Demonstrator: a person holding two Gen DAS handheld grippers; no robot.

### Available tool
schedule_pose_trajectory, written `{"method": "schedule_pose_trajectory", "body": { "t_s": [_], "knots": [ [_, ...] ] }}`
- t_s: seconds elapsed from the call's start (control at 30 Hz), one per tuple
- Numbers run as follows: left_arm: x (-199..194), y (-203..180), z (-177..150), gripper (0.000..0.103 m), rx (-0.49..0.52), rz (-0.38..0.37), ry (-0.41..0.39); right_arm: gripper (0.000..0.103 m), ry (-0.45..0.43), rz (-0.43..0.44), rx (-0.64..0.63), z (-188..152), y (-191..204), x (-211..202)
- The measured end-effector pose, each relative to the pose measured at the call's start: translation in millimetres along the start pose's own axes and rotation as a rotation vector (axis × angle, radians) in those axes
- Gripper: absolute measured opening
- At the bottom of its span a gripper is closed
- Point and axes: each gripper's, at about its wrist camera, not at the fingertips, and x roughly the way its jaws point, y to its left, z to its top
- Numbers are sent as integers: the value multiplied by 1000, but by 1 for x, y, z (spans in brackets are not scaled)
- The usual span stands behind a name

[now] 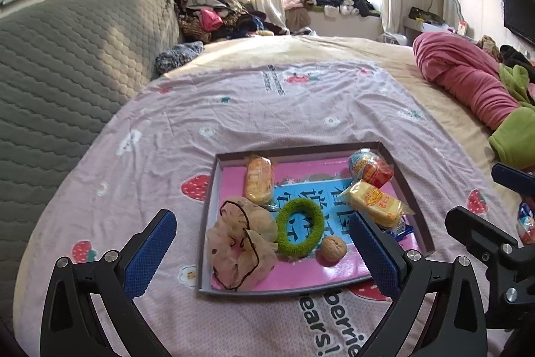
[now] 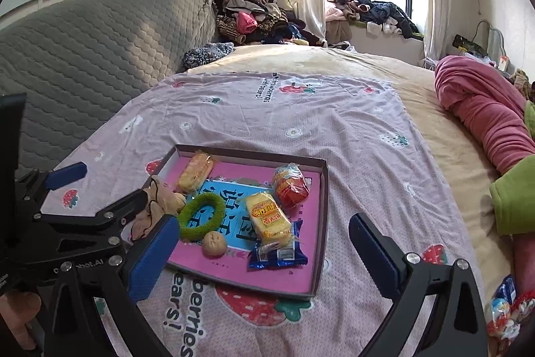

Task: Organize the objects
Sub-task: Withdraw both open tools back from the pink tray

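Observation:
A shallow grey tray with a pink printed floor (image 1: 414,206) (image 2: 322,189) lies on the bed. In it are a beige sheer scrunchie (image 1: 239,243) (image 2: 157,199), a green hair tie (image 1: 301,231) (image 2: 200,216), a walnut (image 1: 331,250) (image 2: 214,243), a long orange-wrapped cake (image 1: 257,179) (image 2: 195,172), a yellow wrapped cake (image 1: 374,201) (image 2: 267,218), a red-orange wrapped snack (image 1: 369,168) (image 2: 290,184) and a blue wrapper (image 2: 277,253). My left gripper (image 1: 264,256) is open and empty above the tray's near left part. My right gripper (image 2: 264,260) is open and empty over its near edge.
The pink strawberry-print sheet (image 1: 267,109) covers the bed. A grey quilted headboard (image 1: 67,72) stands at the left. A rolled pink blanket (image 1: 468,79) and green cloth (image 1: 511,139) lie at the right. More wrapped snacks (image 2: 505,313) lie at the near right.

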Motion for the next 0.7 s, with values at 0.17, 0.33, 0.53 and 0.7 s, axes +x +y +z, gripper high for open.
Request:
{"method": "schedule_pose_trajectory", "body": {
  "t_s": [0.17, 0.33, 0.53, 0.7],
  "knots": [
    [-30, 6, 4, 103, -24, 13, -47, 102, -35, -2, 2, 4, 2, -26],
    [-55, 12, 7, 103, -41, 7, -66, 102, -63, -6, -5, 7, 7, -48],
    [-81, 18, 5, 103, -55, -1, -87, 102, -119, -21, -12, 9, 14, -76],
    [-97, 22, 3, 103, -63, -4, -99, 102, -139, -45, -22, 9, 21, -92]
  ]
}}
